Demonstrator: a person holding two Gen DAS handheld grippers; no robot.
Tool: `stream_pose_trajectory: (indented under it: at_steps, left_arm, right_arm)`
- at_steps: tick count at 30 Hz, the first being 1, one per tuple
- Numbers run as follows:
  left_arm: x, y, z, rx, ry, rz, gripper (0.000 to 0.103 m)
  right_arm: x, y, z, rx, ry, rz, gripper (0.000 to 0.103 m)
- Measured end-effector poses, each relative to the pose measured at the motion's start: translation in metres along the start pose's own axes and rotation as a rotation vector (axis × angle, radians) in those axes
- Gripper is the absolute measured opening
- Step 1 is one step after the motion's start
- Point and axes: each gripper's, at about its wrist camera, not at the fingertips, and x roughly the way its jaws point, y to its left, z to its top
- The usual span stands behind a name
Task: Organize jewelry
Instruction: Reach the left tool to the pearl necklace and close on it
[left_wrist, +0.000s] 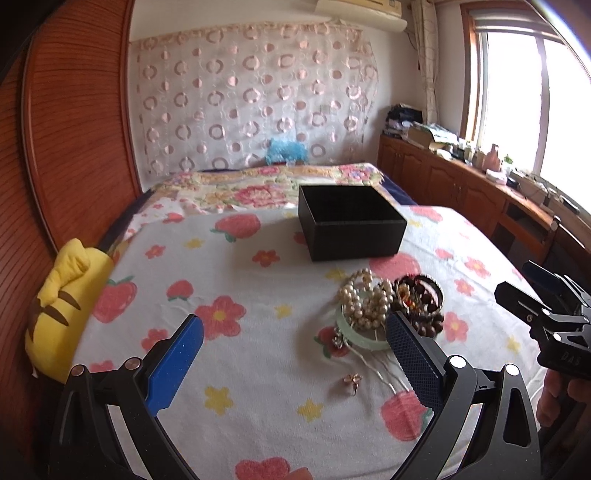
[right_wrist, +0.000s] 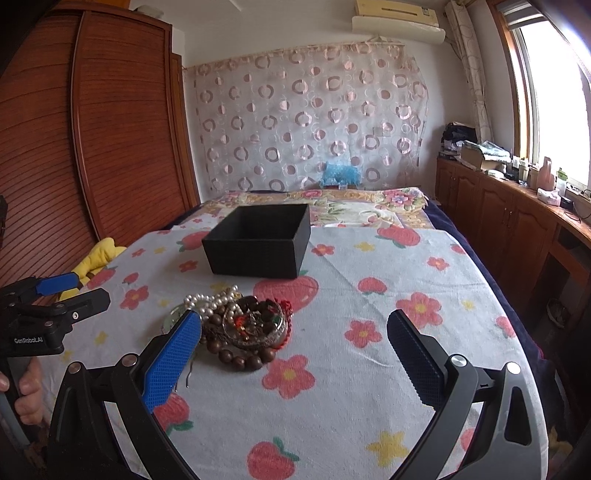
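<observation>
A heap of jewelry lies on the flowered towel (left_wrist: 240, 280): a pearl strand (left_wrist: 365, 299), a pale green bangle (left_wrist: 354, 334), dark wooden bead bracelets (left_wrist: 421, 295) and a small gold piece (left_wrist: 352, 380) lying apart in front. Behind the heap stands an open black box (left_wrist: 351, 229), empty as far as I can see. My left gripper (left_wrist: 291, 328) is open, with the heap by its right finger. My right gripper (right_wrist: 295, 325) is open too, and the bead bracelets (right_wrist: 243, 332) lie just beside its left finger. The black box (right_wrist: 258, 243) sits beyond them.
A yellow plush toy (left_wrist: 62, 302) lies at the bed's left edge against the wooden wardrobe (left_wrist: 74, 129). A low wooden cabinet (right_wrist: 517, 229) with clutter on top runs along the right under the window. A floral quilt (left_wrist: 258, 184) covers the far bed.
</observation>
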Motion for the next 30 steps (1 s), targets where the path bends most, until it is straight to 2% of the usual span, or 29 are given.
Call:
stream_pose_trajectory:
  at_steps: [15, 17, 22, 27, 30]
  left_arm:
    - [0.038, -0.003, -0.003, 0.027, 0.12, -0.119, 0.095]
    - [0.044, -0.005, 0.0, 0.03, 0.133, -0.137, 0.09]
    - [0.058, -0.005, 0.007, 0.016, 0.166, -0.171, 0.069]
    - [0.07, -0.009, 0.015, 0.018, 0.19, -0.204, 0.059]
    - [0.079, -0.013, 0.021, 0.011, 0.211, -0.236, 0.048]
  right_arm:
    - [0.013, 0.006, -0.021, -0.035, 0.088, 0.032, 0.101]
    - [0.014, 0.009, -0.023, -0.039, 0.094, 0.037, 0.101]
    - [0.014, 0.013, -0.024, -0.045, 0.094, 0.048, 0.101]
    - [0.014, 0.014, -0.022, -0.049, 0.095, 0.052, 0.101]
    - [0.014, 0.015, -0.018, -0.054, 0.091, 0.055, 0.101]
